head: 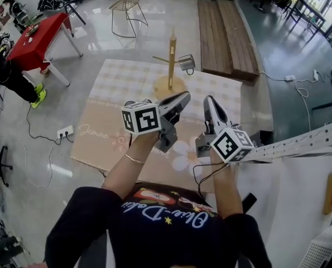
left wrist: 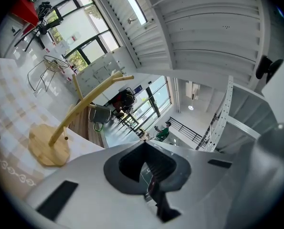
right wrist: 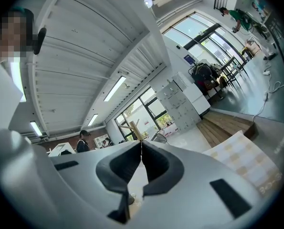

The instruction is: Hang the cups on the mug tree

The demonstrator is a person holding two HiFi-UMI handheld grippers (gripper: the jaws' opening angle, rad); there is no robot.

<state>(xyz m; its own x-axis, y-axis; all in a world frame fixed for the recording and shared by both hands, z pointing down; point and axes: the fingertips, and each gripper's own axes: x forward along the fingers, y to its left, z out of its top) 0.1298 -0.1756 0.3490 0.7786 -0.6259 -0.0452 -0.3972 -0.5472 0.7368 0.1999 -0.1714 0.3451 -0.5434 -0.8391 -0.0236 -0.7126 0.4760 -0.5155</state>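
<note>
Biggest thing under me is the checked mat [head: 126,80] spread on the floor. The head view alone also takes in the plank platform [head: 227,32] beyond it, the red table [head: 40,38] off to the left and the wire chair [head: 126,4] at the back. On the mat's far end stands the mug tree [head: 172,60], upright on its round base, and only the left gripper view gives me all of it, tipped over in the frame from base to pegs [left wrist: 84,109] with the mat [left wrist: 8,109] beneath. The right gripper view catches just the tree's top [right wrist: 134,128] poking above my jaws, plus a corner of mat [right wrist: 249,156]. My left gripper [head: 183,96] and right gripper [head: 209,100] are held side by side, well short of the tree. The left gripper view has the left gripper [left wrist: 143,144] with its fingers together at the tips and nothing in them; the right gripper view says the same of the right gripper [right wrist: 141,142], pressed closed and empty. Smallest of all is the grey cup [head: 186,63], hanging from a peg on the tree's right side, clear in the left gripper view [left wrist: 100,113] and a mere sliver in the right one [right wrist: 158,136].
</note>
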